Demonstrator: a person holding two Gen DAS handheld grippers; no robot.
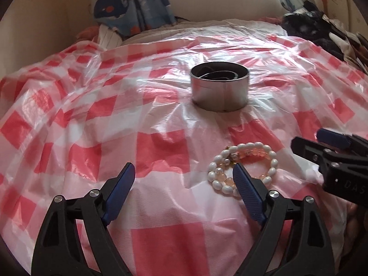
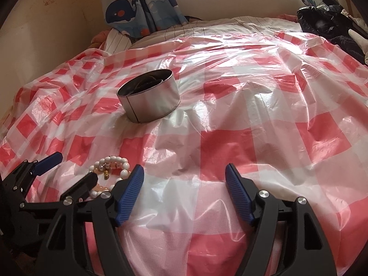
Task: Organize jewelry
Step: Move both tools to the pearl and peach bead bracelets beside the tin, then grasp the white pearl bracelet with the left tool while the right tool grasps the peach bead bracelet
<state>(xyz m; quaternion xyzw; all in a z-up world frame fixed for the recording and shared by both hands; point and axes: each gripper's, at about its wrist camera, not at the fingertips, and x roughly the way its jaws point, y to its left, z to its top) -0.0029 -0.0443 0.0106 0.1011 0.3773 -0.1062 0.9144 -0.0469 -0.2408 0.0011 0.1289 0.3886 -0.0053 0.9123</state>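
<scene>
A round silver tin (image 1: pixel 219 92) stands open-topped on the red-and-white checked plastic sheet (image 1: pixel 161 147) that covers a bed, and it serves as the landmark here. Dark coiled items lie inside the tin, too dim to name.

On the near side of the tin, well apart from it, lies a pile of bracelets: a white bead bracelet (image 1: pixel 241 151) coiled together with a pale peach bead bracelet (image 1: pixel 253 153), the two touching and partly overlapping. A small gold-coloured charm shows among the beads in the right wrist view (image 2: pixel 106 172).

The left gripper (image 1: pixel 184 172) hangs low over the sheet on the near side of the tin with its jaws spread wide and nothing between them. Its right blue pad (image 1: pixel 246 191) stands in front of the bracelets' near edge; whether it touches the beads cannot be told.

The right gripper (image 2: pixel 184 172) sits to the right of the bracelets, also nearer the camera than the tin, its jaws wide apart with only bare sheet between the blue pads.

Beyond the tin, whale-printed curtains (image 2: pixel 138 7) hang under a window, and a dark heap of clothing (image 2: pixel 326 20) lies at the far right of the bed.
</scene>
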